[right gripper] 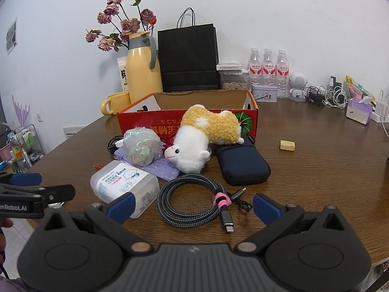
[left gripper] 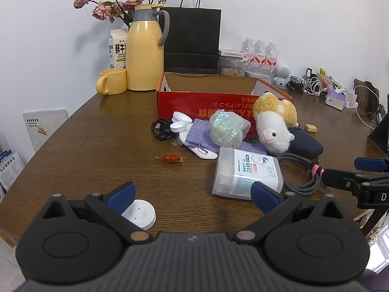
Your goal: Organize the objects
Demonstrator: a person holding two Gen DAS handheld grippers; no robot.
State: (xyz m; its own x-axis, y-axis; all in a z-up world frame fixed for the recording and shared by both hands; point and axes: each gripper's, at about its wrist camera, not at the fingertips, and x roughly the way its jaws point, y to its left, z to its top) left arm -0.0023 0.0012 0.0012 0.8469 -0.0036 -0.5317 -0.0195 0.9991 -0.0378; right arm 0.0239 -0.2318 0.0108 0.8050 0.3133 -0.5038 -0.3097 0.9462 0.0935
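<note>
An open red cardboard box (left gripper: 204, 102) (right gripper: 170, 119) stands mid-table. In front of it lies a heap: a plush alpaca (left gripper: 274, 121) (right gripper: 201, 136), a clear bag of shiny stuff (left gripper: 227, 127) (right gripper: 142, 149), a lilac pouch (left gripper: 201, 136), white caps (left gripper: 181, 120), a dark blue case (right gripper: 243, 165), a translucent plastic box (left gripper: 248, 172) (right gripper: 124, 185) and a coiled braided cable (right gripper: 194, 202). My left gripper (left gripper: 192, 197) is open above bare table, a white disc (left gripper: 141, 214) by its left finger. My right gripper (right gripper: 193, 206) is open just short of the cable.
A yellow thermos (left gripper: 145, 48), yellow mug (left gripper: 113, 81), milk carton (left gripper: 118, 48), flowers and a black paper bag (left gripper: 193, 39) line the back wall. Water bottles (right gripper: 267, 70), chargers and a tissue pack (right gripper: 358, 110) sit back right. A wrapped candy (left gripper: 170, 158) and a small yellow block (right gripper: 287, 145) lie loose.
</note>
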